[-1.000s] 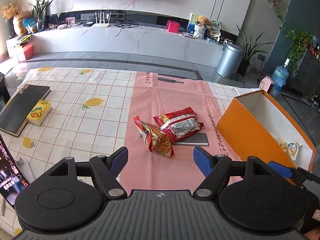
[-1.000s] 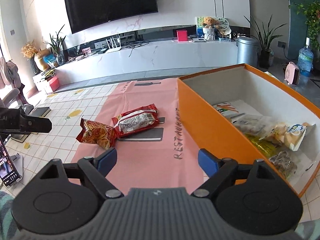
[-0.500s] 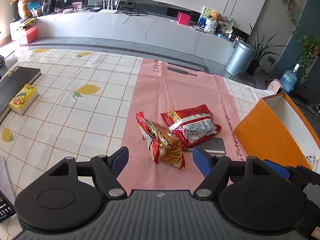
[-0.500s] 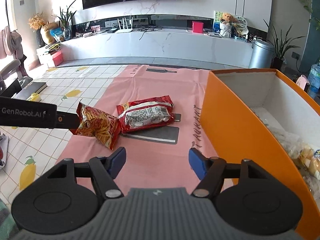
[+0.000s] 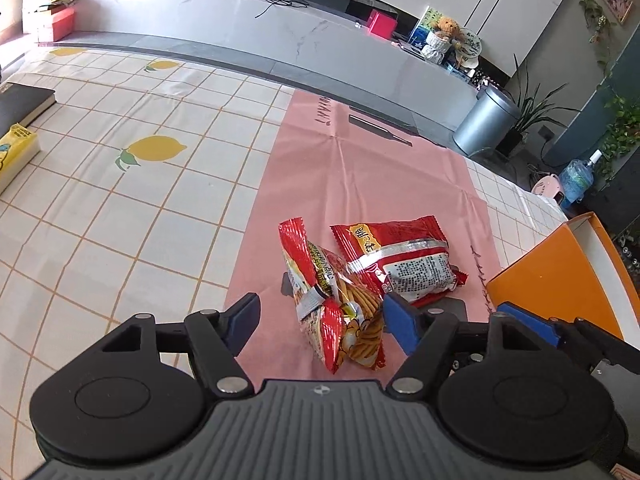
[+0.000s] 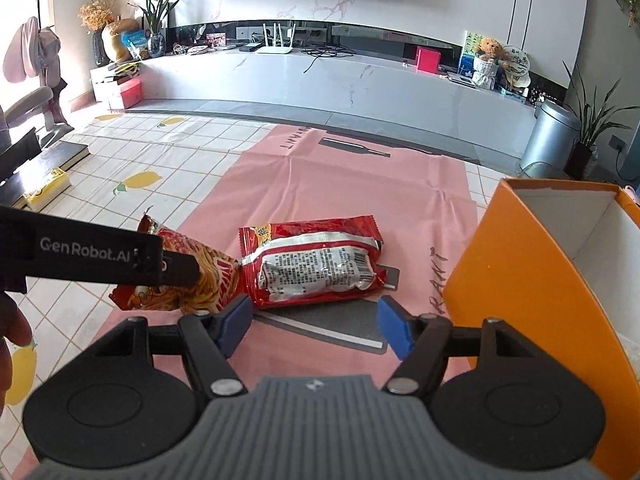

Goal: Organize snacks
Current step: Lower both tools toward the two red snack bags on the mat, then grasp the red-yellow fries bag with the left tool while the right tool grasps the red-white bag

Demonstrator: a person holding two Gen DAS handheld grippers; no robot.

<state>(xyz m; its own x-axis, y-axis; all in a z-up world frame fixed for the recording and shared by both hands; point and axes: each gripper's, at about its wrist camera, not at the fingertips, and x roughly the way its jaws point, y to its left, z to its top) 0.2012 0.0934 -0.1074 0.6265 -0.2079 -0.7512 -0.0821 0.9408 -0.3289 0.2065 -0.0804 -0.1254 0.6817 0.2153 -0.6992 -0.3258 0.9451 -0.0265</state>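
Left wrist view: left gripper (image 5: 320, 320) closing around noodle-snack bag (image 5: 336, 304), not yet grasping. Right gripper (image 6: 314, 326) released, hovering before red packet (image 6: 316, 264).

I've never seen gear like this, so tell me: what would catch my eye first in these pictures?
Two red snack bags lie side by side on the pink cloth: the stick snack bag sits between the left gripper's closing jaws, not yet pinched. The other bag lies just ahead of the open right gripper. An orange box stands at the right, beside the cloth.
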